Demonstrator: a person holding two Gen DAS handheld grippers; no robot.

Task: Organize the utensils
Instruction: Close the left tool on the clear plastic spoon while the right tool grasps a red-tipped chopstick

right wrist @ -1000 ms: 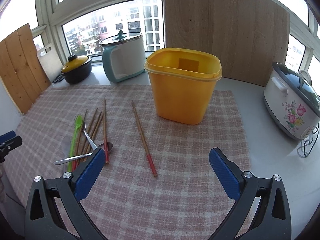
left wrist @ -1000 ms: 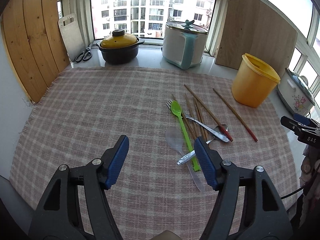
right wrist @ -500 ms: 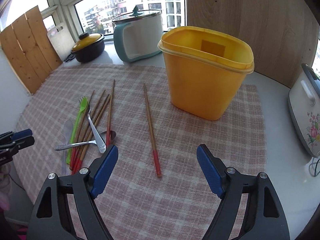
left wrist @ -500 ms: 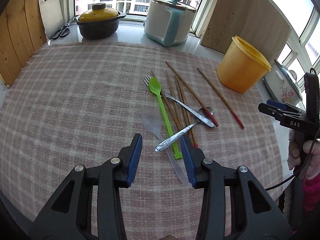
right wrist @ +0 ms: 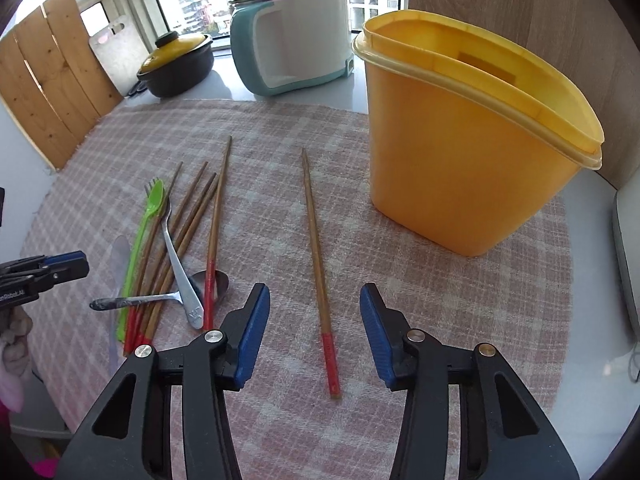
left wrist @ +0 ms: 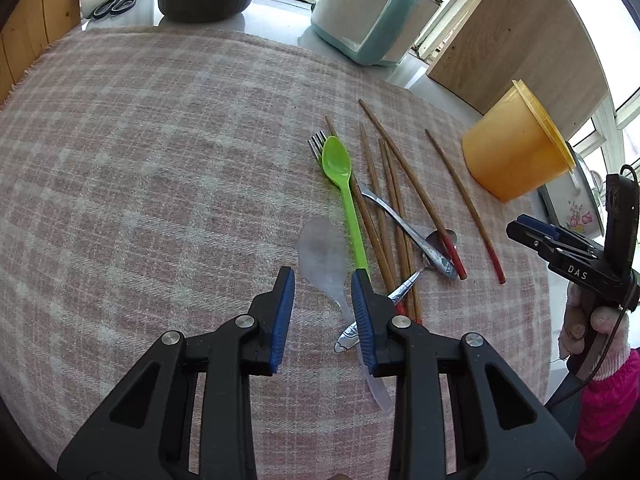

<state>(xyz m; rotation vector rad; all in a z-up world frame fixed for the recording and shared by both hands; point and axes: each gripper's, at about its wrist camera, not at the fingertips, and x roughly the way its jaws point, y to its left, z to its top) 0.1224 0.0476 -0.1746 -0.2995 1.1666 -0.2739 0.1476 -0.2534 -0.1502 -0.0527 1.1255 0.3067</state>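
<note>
1. The left tool (left wrist: 322, 276) sits low in the centre of the left wrist view, its blue pads parted by a narrow gap and gripping nothing.
2. Between and just beyond those pads lies a clear plastic spoon (left wrist: 323, 254) on the checked cloth (left wrist: 160, 160) that covers the tabletop; its handle runs down under the right-hand pad.
3. Just right of it a green spoon (left wrist: 345, 184) lies lengthwise, its bowl toward the top of the frame and over the tines of a metal fork (left wrist: 404, 224).
4. Several wooden chopsticks (left wrist: 394, 200) with red ends lie across the fork, and a metal spoon (left wrist: 400, 288) crosses under them.
5. The right tool (right wrist: 315, 296) fills the bottom of the right wrist view, its pads set wide with nothing between them but air.
6. A single chopstick (right wrist: 316, 256) lies on the cloth in that gap, apart from the pile, its red end nearest the camera.
7. A yellow container (right wrist: 472, 140) stands open at the upper right of the right wrist view, well apart from the utensil pile (right wrist: 176, 248) at centre left.
8. At the top of that view a dark pot with a yellow lid (right wrist: 176, 66) and a white and teal cooker (right wrist: 292, 36) stand by the window.
</note>
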